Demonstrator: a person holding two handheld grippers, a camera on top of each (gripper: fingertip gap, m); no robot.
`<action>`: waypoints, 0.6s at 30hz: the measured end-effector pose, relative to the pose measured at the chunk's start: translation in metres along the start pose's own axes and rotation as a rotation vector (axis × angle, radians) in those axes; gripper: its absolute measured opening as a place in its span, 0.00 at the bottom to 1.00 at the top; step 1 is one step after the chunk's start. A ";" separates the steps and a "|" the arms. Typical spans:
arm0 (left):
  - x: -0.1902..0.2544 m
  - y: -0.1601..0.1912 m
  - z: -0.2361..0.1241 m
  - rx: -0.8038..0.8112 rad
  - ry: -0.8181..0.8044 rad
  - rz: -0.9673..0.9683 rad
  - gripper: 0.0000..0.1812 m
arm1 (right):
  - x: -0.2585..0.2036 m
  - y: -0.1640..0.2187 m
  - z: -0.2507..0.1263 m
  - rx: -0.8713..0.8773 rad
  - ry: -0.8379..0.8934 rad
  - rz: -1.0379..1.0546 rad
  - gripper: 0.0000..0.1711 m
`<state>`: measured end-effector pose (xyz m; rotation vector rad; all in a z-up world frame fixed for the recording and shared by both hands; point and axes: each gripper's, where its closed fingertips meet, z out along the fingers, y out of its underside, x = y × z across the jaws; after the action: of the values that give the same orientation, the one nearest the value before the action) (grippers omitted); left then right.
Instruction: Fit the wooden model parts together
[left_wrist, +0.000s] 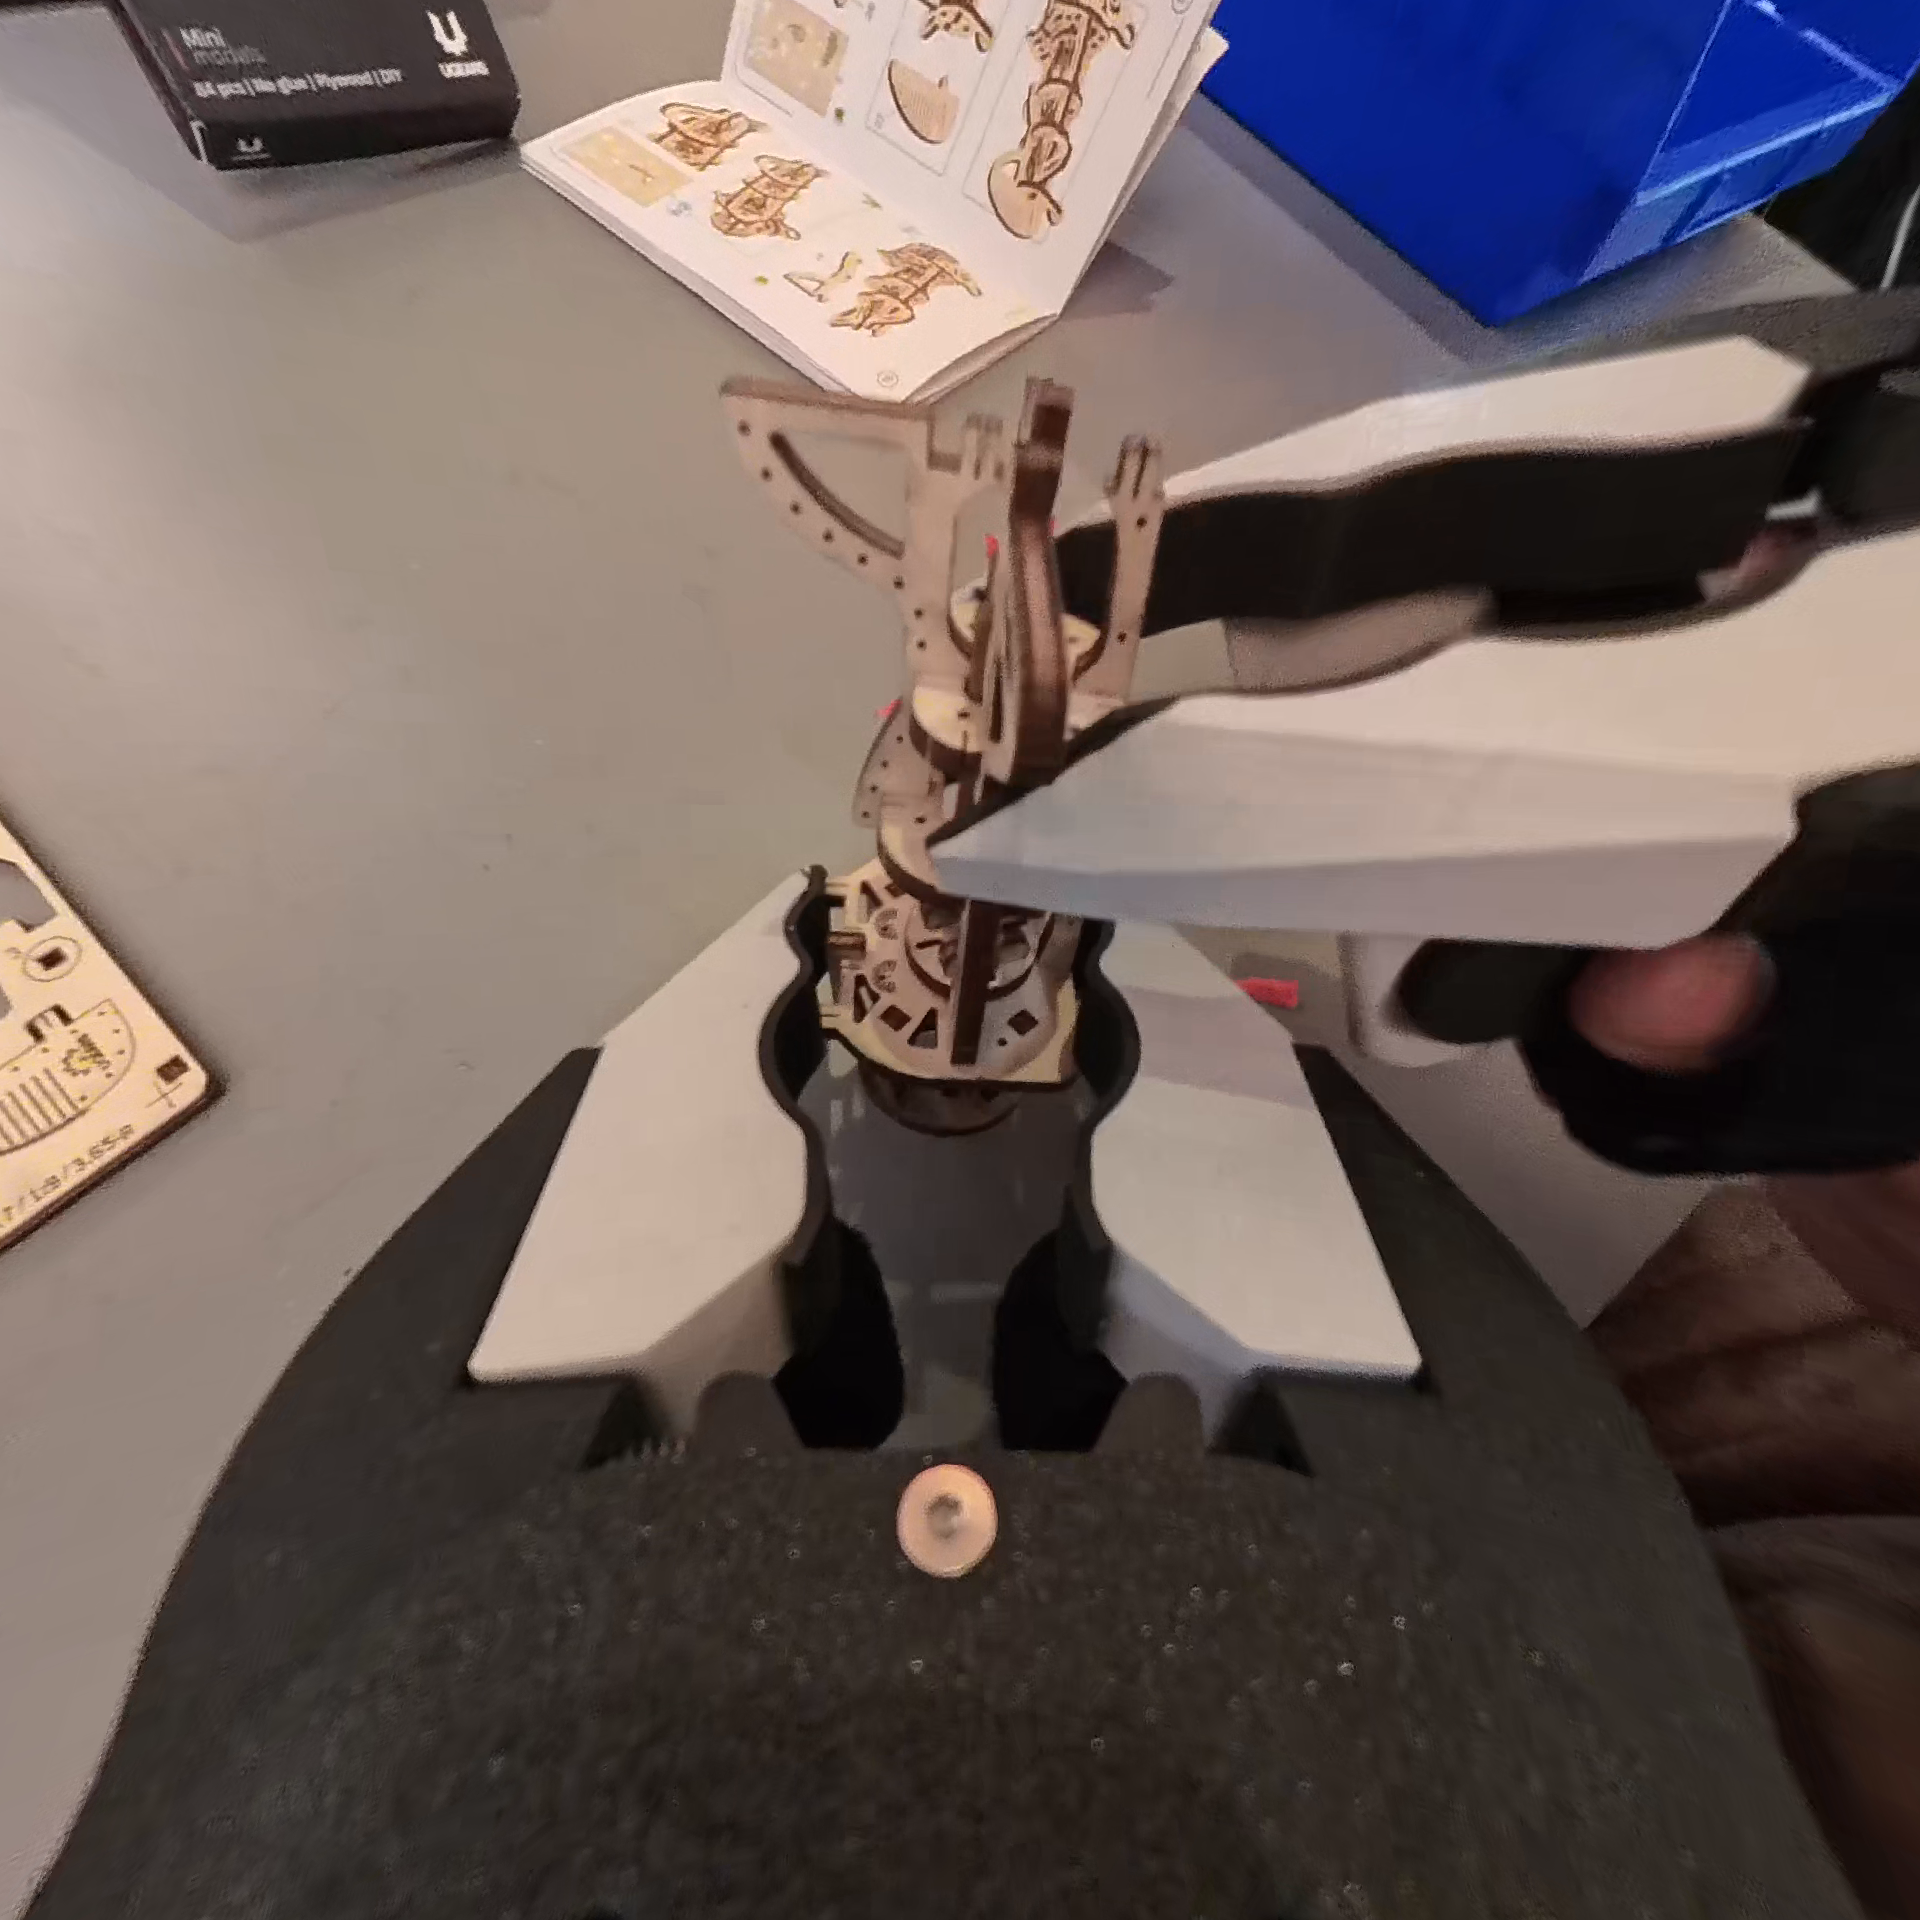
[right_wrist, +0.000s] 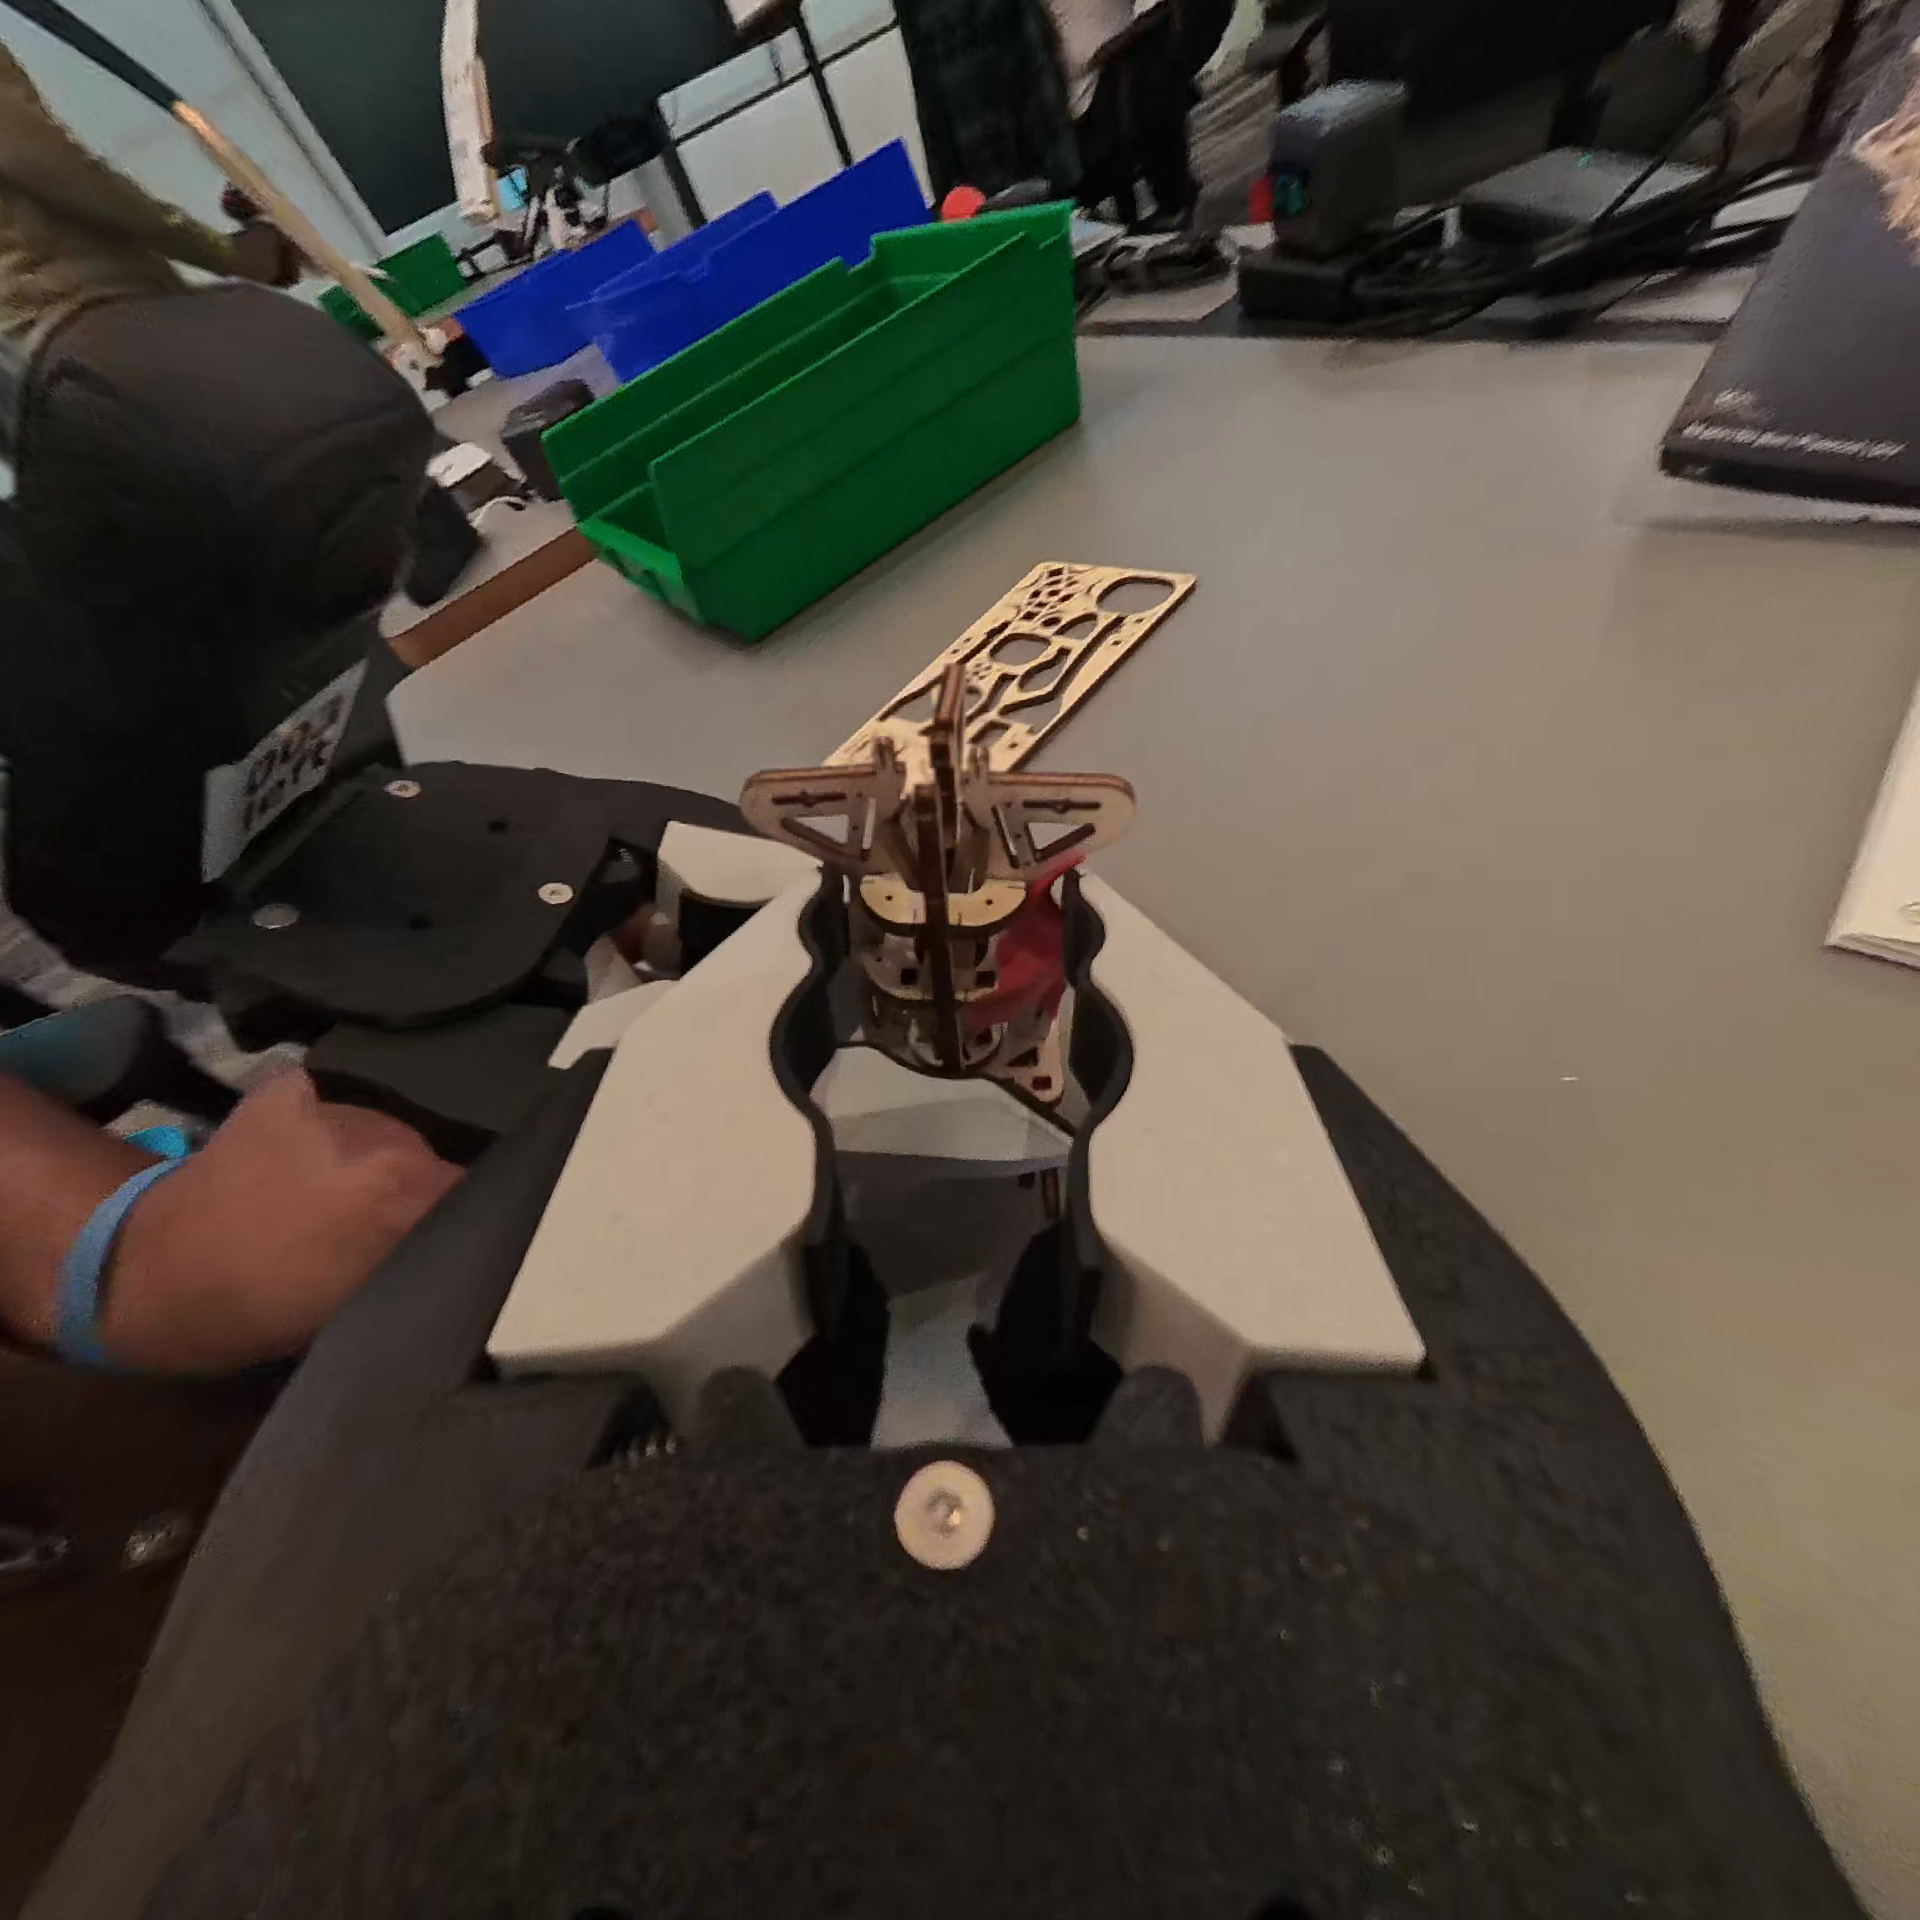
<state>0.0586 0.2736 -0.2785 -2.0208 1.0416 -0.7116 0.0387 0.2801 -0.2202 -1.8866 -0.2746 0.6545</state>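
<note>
A part-built wooden model (left_wrist: 831, 488) of thin laser-cut plywood stands upright above the grey table (left_wrist: 364, 623). My left gripper (left_wrist: 951, 966) is shut on its lower, round end. My right gripper (left_wrist: 1003, 691) comes in from the right and is shut on its middle, below a fan-shaped piece. In the right wrist view the model (right_wrist: 935, 821) sits between my right gripper's (right_wrist: 948, 904) black pads, with a winged piece on top and a red bit (right_wrist: 1029, 956) inside. The left gripper's finger (right_wrist: 707, 862) shows low at the left.
An open instruction booklet (left_wrist: 883, 177), a black box (left_wrist: 322, 73) and a blue bin (left_wrist: 1558, 135) lie at the back. A wooden parts sheet (left_wrist: 73, 1039) lies at the left. A green bin (right_wrist: 831, 447) and a punched-out sheet (right_wrist: 1039, 644) lie ahead. A person's hand (right_wrist: 208, 1195) is at the left. There is about 6 cm between the tips of the two grippers.
</note>
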 end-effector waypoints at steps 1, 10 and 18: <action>0.001 0.000 0.001 0.003 0.007 -0.009 0.24 | 0.001 0.000 0.000 0.007 0.022 -0.017 0.23; 0.005 0.007 -0.006 -0.006 0.103 0.026 0.29 | -0.011 0.007 0.000 -0.002 -0.102 -0.058 0.22; 0.005 0.038 -0.053 -0.114 0.440 0.201 0.44 | -0.032 0.004 -0.008 0.002 -0.357 -0.141 0.22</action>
<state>0.0056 0.2353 -0.2780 -1.8580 1.5444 -1.0343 0.0166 0.2574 -0.2117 -1.7224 -0.6292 0.8926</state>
